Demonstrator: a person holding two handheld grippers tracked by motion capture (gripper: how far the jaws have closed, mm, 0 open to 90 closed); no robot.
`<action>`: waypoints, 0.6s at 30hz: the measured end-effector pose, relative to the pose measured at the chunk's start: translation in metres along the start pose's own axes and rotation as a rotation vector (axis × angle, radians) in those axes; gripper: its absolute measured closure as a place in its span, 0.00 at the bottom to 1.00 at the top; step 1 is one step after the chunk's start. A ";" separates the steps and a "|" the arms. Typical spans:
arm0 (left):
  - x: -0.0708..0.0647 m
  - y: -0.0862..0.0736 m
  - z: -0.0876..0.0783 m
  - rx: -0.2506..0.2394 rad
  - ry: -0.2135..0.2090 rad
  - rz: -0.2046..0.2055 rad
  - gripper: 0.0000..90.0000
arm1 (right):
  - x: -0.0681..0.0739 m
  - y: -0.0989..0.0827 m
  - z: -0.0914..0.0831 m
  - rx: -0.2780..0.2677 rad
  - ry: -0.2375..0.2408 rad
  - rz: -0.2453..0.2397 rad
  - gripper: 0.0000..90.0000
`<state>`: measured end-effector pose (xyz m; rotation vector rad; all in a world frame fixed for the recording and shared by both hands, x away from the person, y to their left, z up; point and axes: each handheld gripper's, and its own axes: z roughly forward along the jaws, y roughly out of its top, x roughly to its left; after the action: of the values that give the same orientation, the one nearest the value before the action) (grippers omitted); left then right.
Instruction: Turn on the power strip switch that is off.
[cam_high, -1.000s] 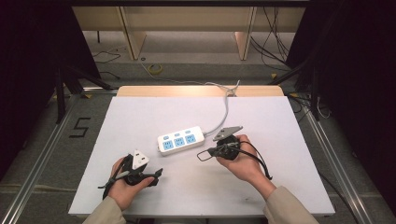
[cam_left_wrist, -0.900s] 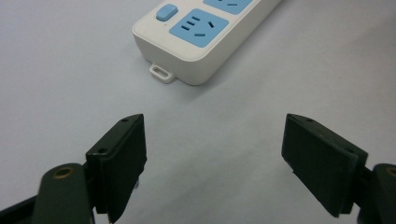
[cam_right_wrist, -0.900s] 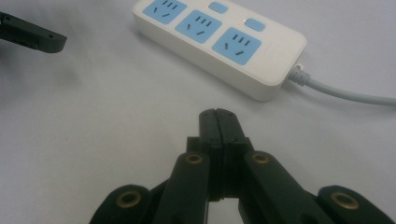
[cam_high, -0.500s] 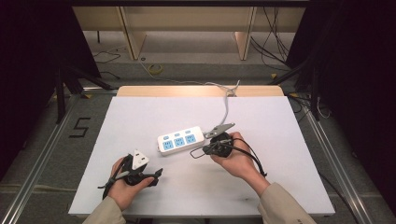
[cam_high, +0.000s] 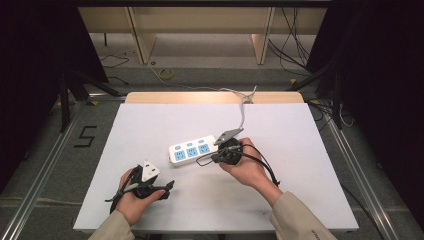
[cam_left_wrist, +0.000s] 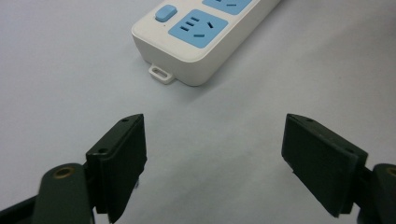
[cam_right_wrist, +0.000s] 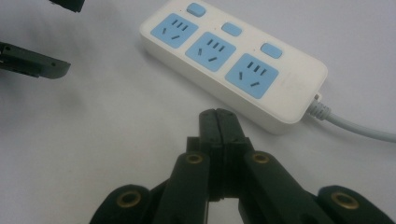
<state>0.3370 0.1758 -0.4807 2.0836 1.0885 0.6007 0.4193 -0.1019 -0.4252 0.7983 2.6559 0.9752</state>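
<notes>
A white power strip (cam_high: 192, 149) with three blue sockets and blue switches lies mid-table, and its grey cord (cam_high: 243, 112) runs to the far edge. My left gripper (cam_high: 167, 190) rests near the front left, pointing at the strip's left end (cam_left_wrist: 196, 37). Its jaws stand wide open around bare table (cam_left_wrist: 212, 140). My right gripper (cam_high: 214, 158) is held just beside the strip's cord end. Its jaws are shut with nothing between them (cam_right_wrist: 219, 116), and the tips sit a little short of the strip (cam_right_wrist: 233, 65). The left gripper's jaw tips (cam_right_wrist: 35, 63) show beyond.
The white table top (cam_high: 300, 165) has a wooden strip along its far edge (cam_high: 210, 97). Cables lie on the floor behind it, near shelf legs (cam_high: 142, 40). A "5" mark (cam_high: 86, 136) is on the floor at left.
My right hand has carried its gripper a little left and away from the person, closer to the strip's cord end. The left gripper and the strip have stayed put.
</notes>
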 end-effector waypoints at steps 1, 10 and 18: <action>0.000 0.000 0.000 0.000 0.000 0.000 0.24 | 0.001 0.001 0.001 0.000 0.001 0.009 1.00; 0.000 0.000 0.000 0.000 0.000 -0.001 0.24 | 0.001 0.007 0.005 0.005 0.000 0.002 1.00; -0.001 0.000 0.000 0.000 -0.001 -0.001 0.24 | 0.001 0.012 0.006 0.009 -0.001 0.004 1.00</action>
<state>0.3364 0.1750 -0.4806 2.0830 1.0884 0.5996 0.4256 -0.0904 -0.4218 0.8059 2.6607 0.9644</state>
